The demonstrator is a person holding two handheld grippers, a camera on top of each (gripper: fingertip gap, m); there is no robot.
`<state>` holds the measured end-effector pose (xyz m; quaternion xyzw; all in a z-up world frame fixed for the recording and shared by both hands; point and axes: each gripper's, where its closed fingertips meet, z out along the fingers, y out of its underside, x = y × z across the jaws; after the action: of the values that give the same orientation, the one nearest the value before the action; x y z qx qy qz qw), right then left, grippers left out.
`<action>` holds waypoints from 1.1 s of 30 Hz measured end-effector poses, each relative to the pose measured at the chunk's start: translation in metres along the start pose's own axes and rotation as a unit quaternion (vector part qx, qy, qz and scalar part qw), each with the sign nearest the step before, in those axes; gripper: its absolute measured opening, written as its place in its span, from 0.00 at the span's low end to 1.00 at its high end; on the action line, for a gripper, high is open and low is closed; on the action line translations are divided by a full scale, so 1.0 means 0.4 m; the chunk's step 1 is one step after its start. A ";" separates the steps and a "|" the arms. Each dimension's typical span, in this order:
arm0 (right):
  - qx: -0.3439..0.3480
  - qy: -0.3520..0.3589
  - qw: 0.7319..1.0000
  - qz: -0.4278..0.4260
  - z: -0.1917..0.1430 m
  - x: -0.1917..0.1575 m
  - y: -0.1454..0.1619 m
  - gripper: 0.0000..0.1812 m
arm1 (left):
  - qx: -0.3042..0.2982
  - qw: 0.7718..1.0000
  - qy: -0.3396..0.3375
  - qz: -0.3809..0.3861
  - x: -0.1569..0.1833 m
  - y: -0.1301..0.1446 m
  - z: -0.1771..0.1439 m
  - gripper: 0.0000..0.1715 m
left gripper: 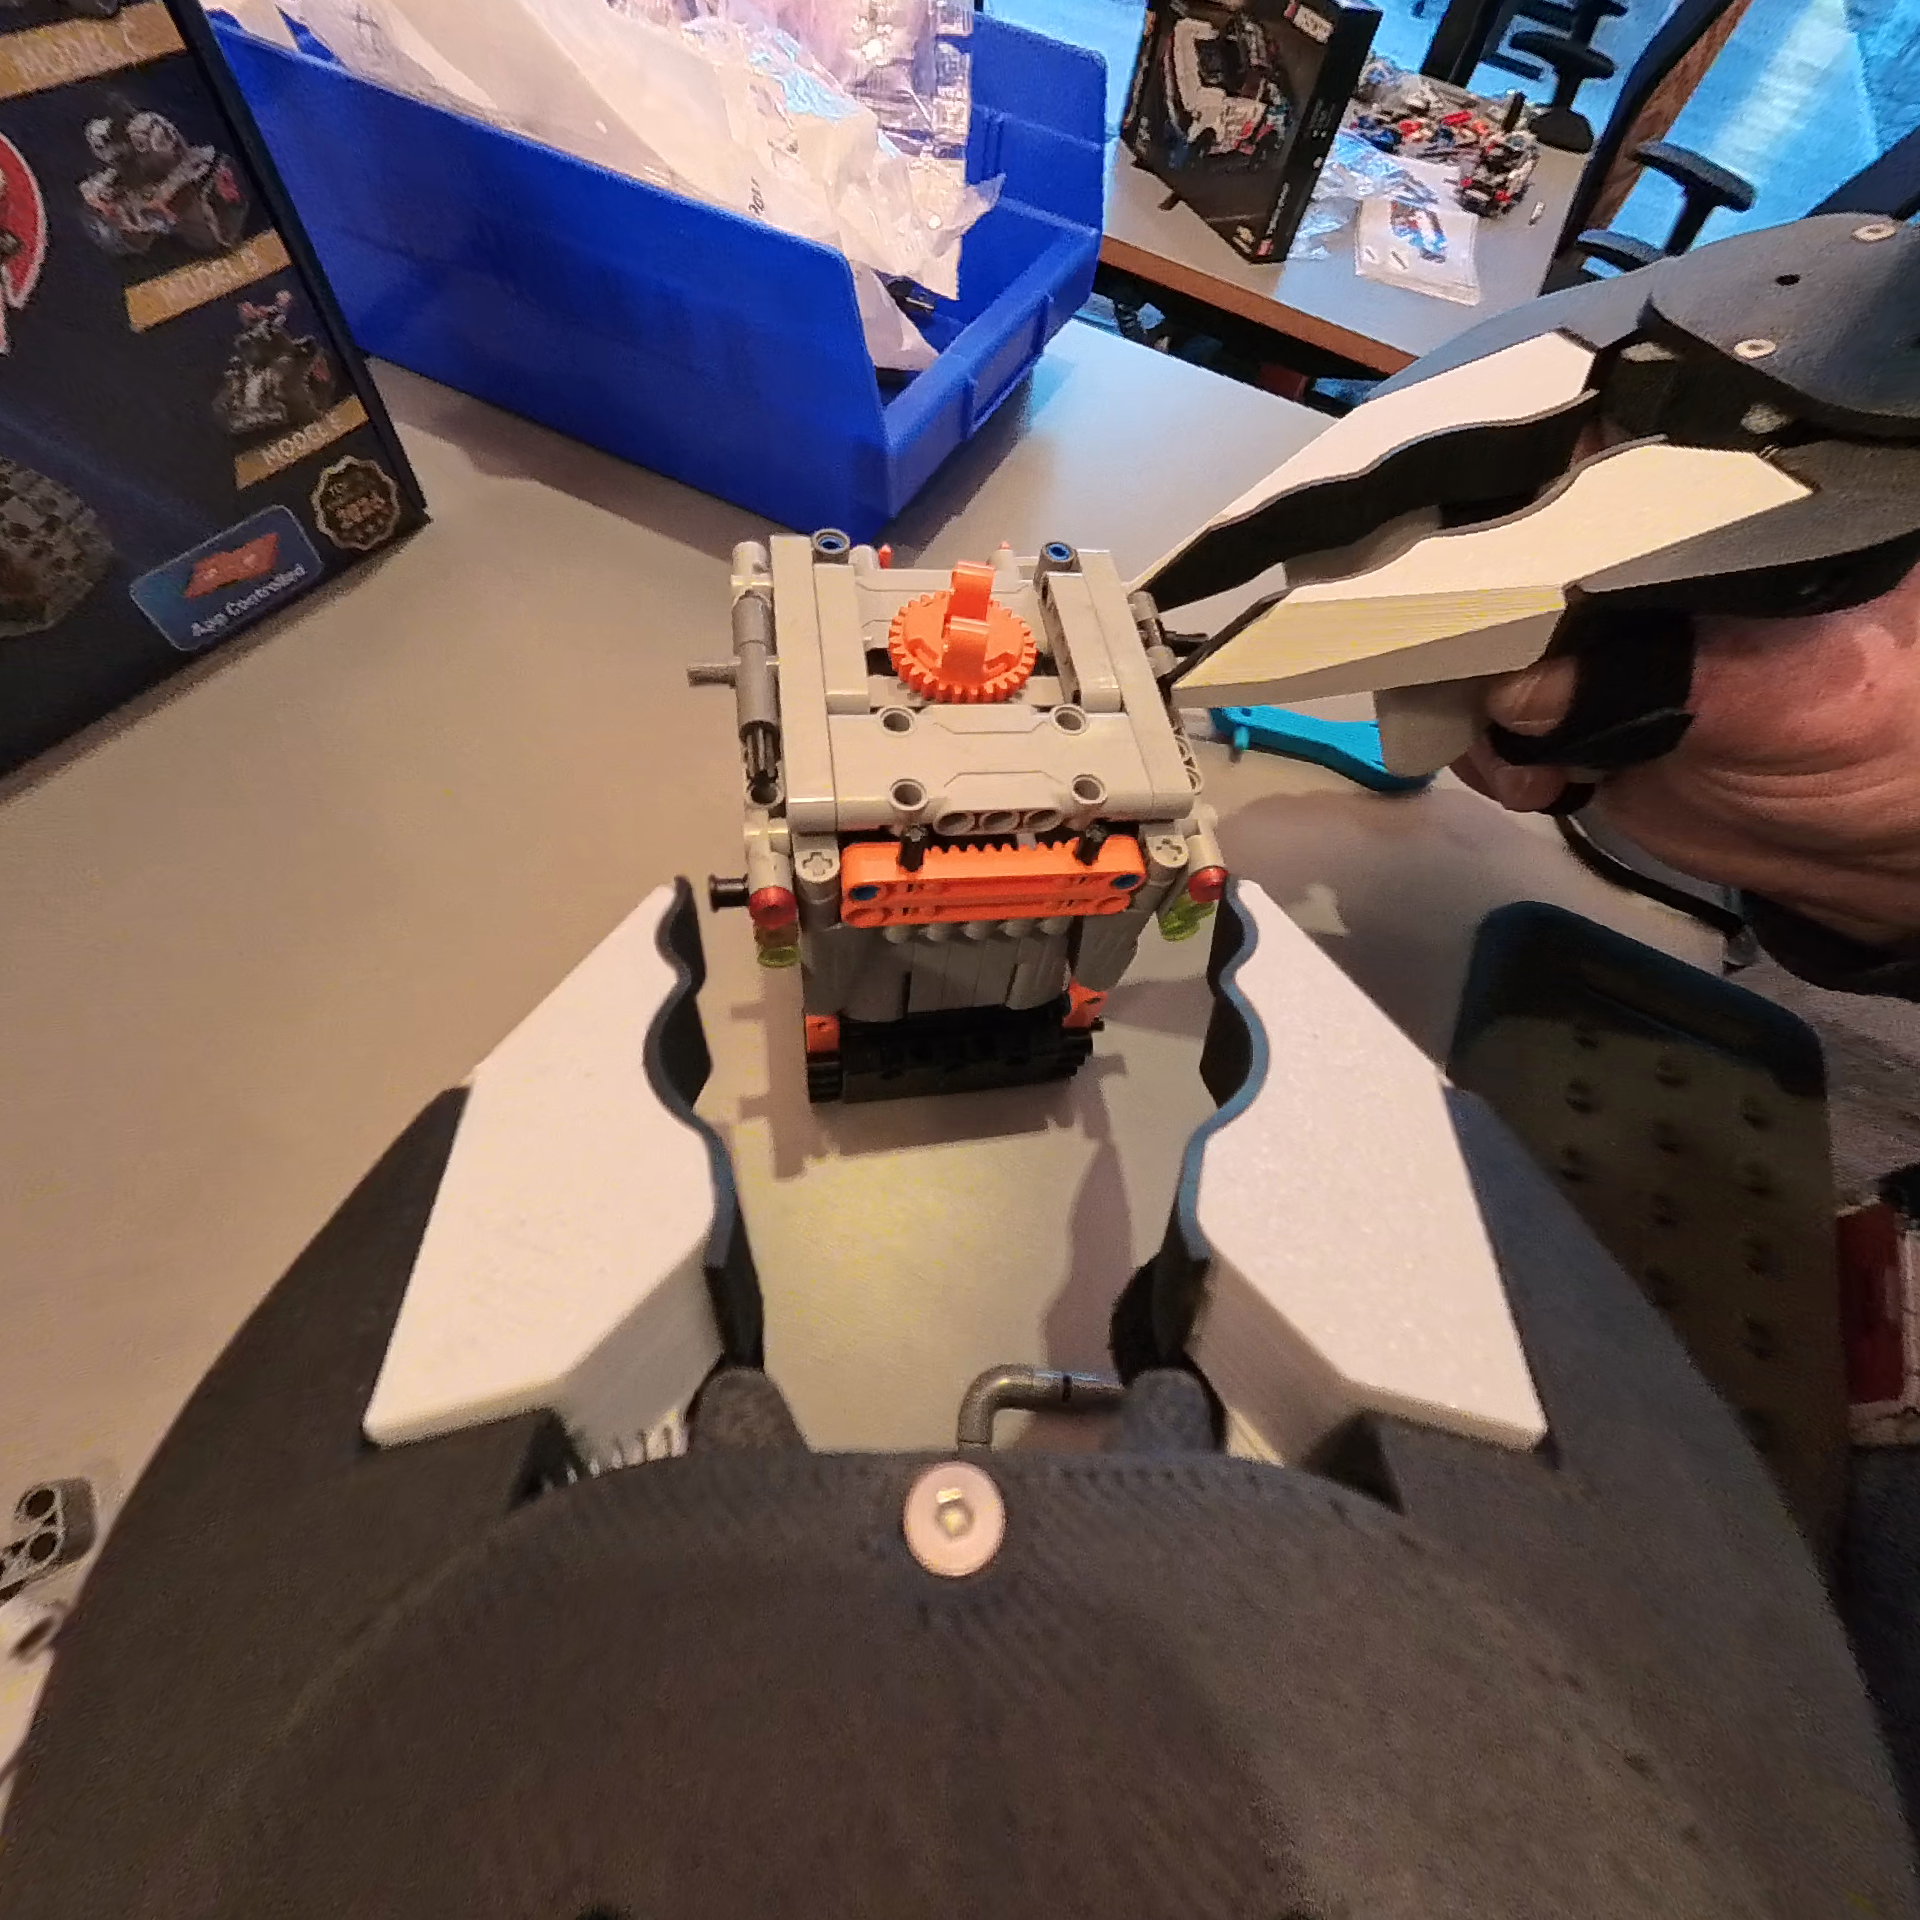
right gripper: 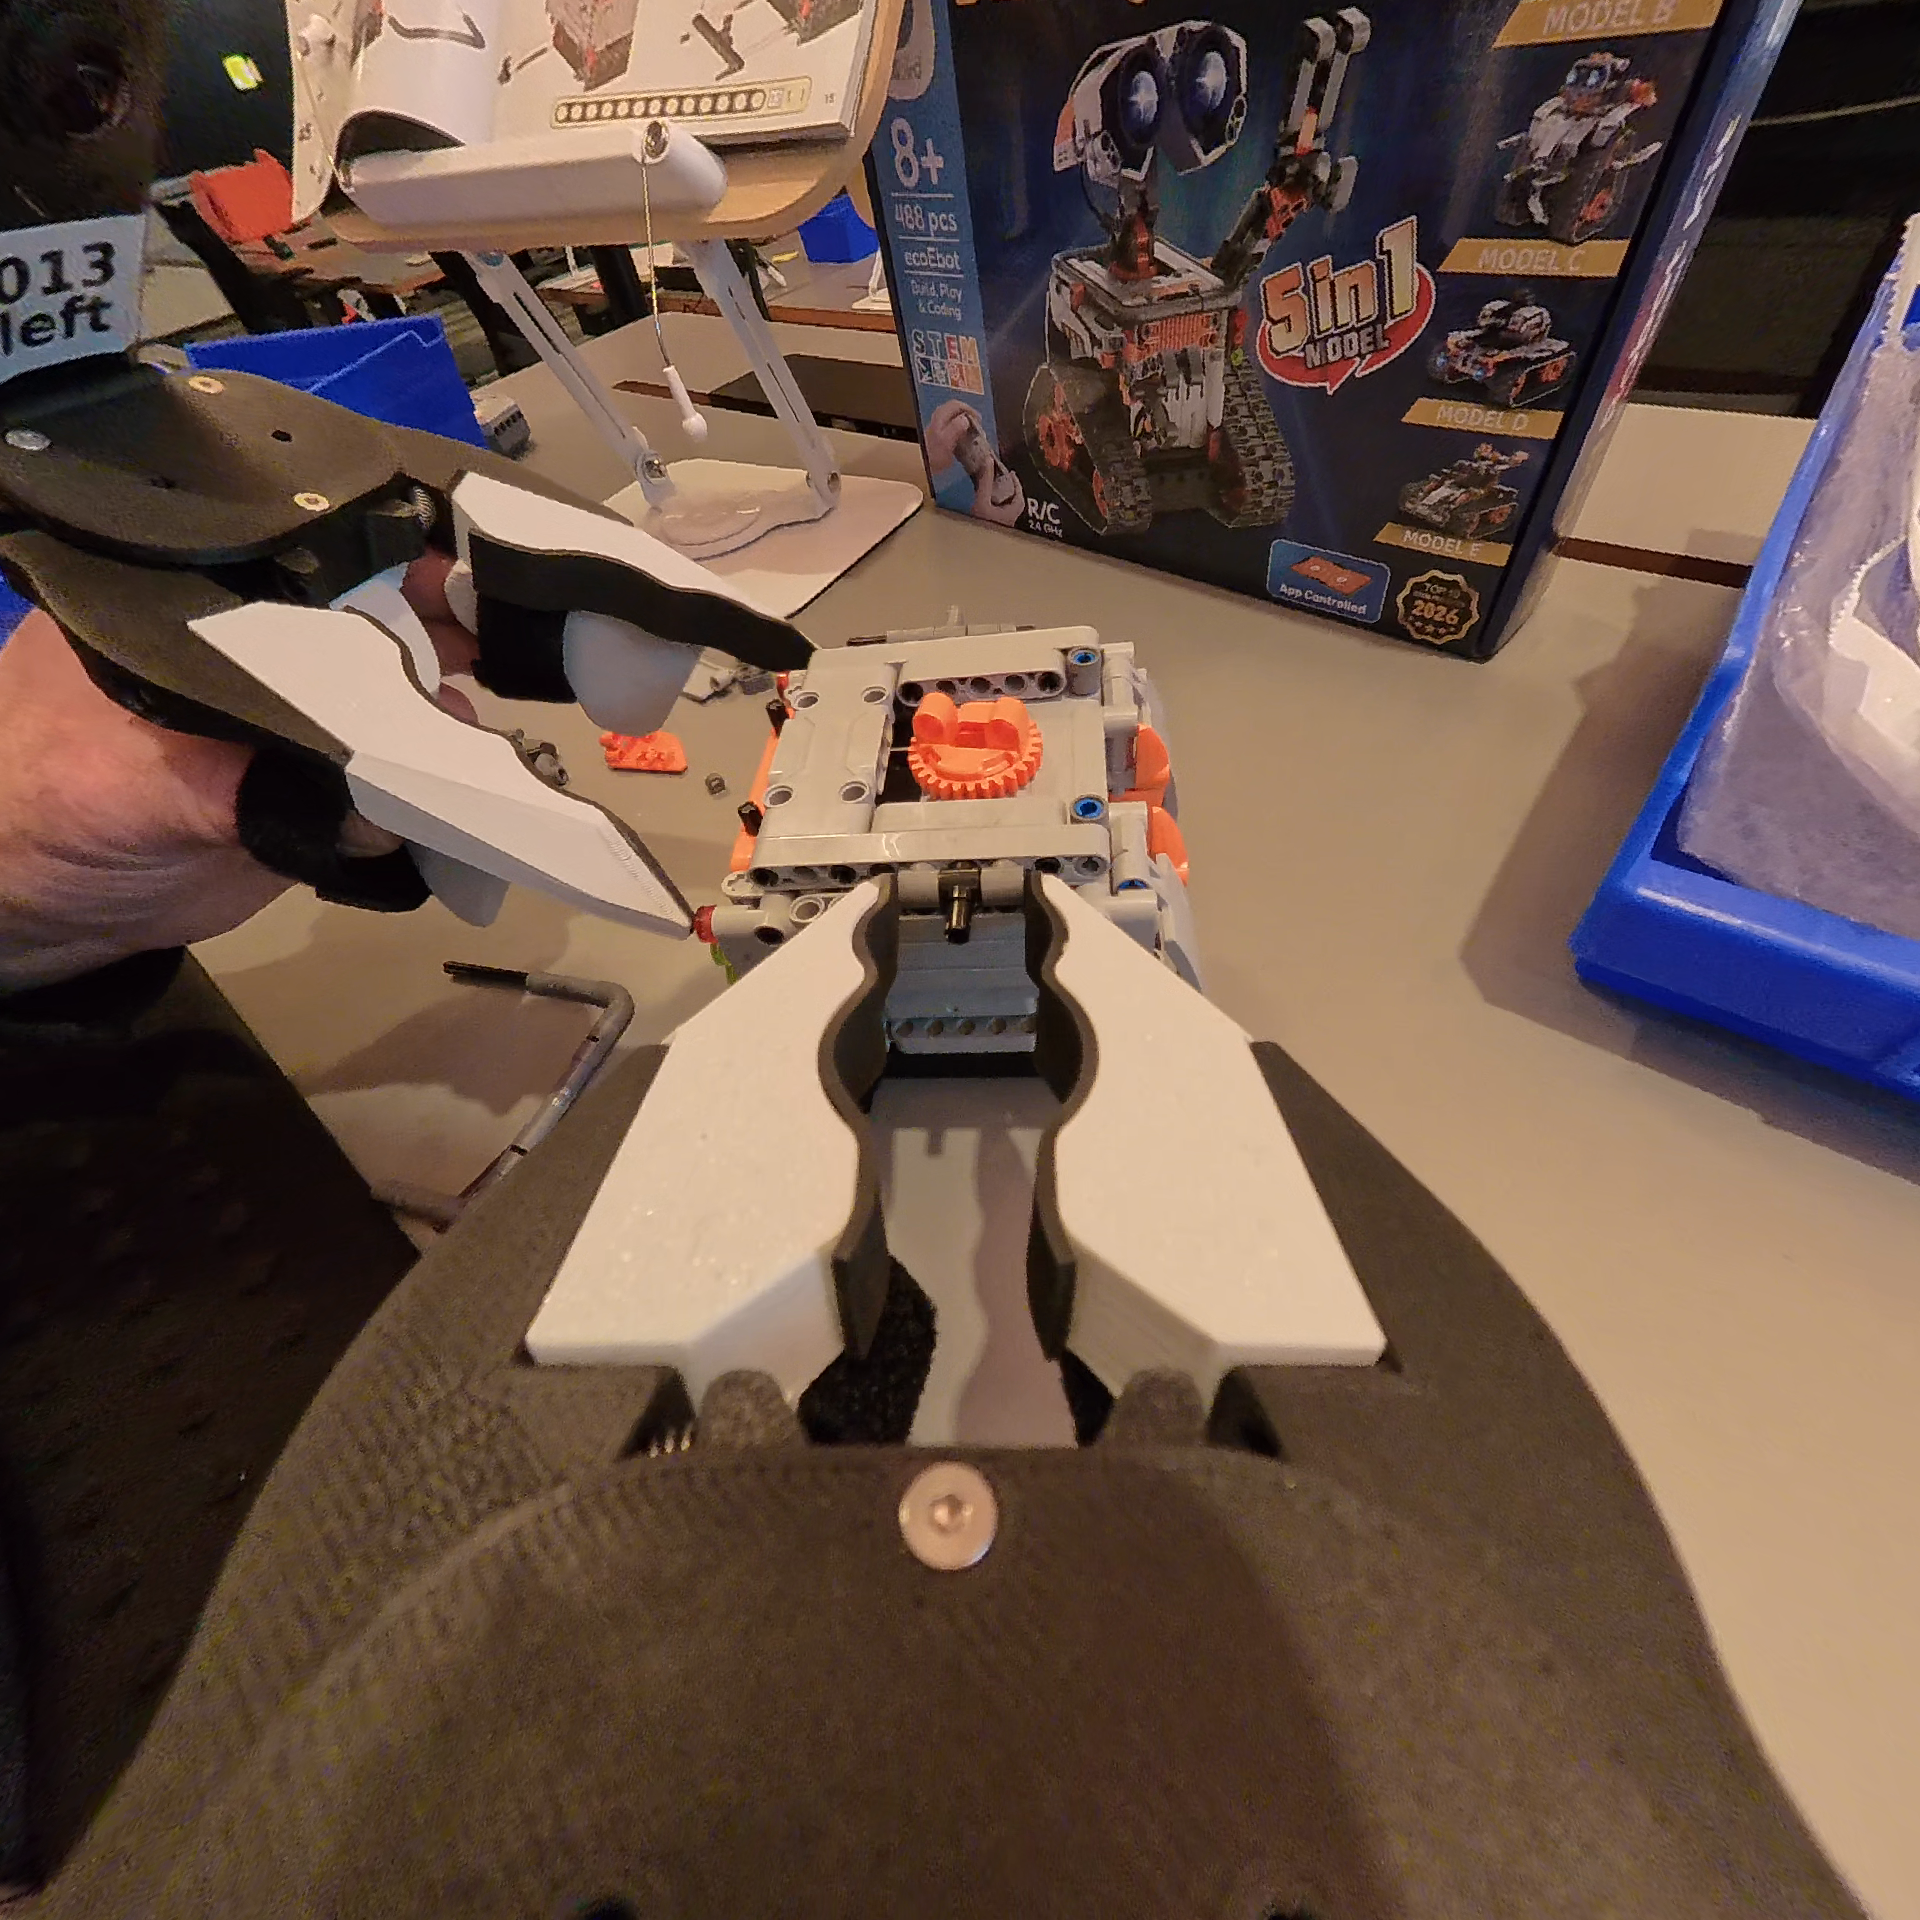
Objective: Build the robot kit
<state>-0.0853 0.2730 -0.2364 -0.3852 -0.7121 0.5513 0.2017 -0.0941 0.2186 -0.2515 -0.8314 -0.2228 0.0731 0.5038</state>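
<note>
While both tongs close in on it, a grey and orange brick-built model (left gripper: 977, 800) stands upright on the grey table (left gripper: 312, 935).

Spread wide apart, the left gripper (left gripper: 956, 914) sits just short of the model's near face, its white fingers (left gripper: 582, 1143) level with the red studs at either lower corner and holding nothing. From the right, the right gripper (right gripper: 951, 904) has its jaws narrowed around a small dark pin (right gripper: 954, 902) on the model's side, though whether they actually pinch it cannot be told. An orange gear (left gripper: 961, 649) crowns the model's top. A bent grey rod (right gripper: 582, 1039) lies on the table near the left gripper; farther off stand a blue bin (left gripper: 665, 301) of clear plastic bags, a printed kit box (right gripper: 1320, 301) and a white booklet stand (right gripper: 717, 447).
</note>
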 end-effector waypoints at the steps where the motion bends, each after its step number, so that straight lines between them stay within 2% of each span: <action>1: 0.000 0.001 1.000 0.000 0.000 0.001 0.000 0.12 | 0.001 1.000 -0.006 0.003 -0.003 -0.001 0.000 0.57; 16: 0.000 0.004 1.000 -0.003 0.002 0.001 -0.001 0.12 | 0.007 1.000 -0.012 0.010 -0.017 -0.001 -0.010 0.61; 24: -0.002 0.006 1.000 -0.006 0.005 0.000 -0.004 0.12 | 0.018 1.000 -0.010 0.013 -0.004 -0.031 -0.003 0.61; 33: -0.002 0.007 1.000 -0.007 0.008 -0.001 -0.005 0.12 | 0.004 1.000 -0.016 -0.003 -0.005 -0.028 0.033 0.55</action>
<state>-0.0878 0.2703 -0.2354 -0.3845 -0.7146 0.5454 0.2099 -0.1039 0.2326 -0.2482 -0.8273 -0.2332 0.0855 0.5039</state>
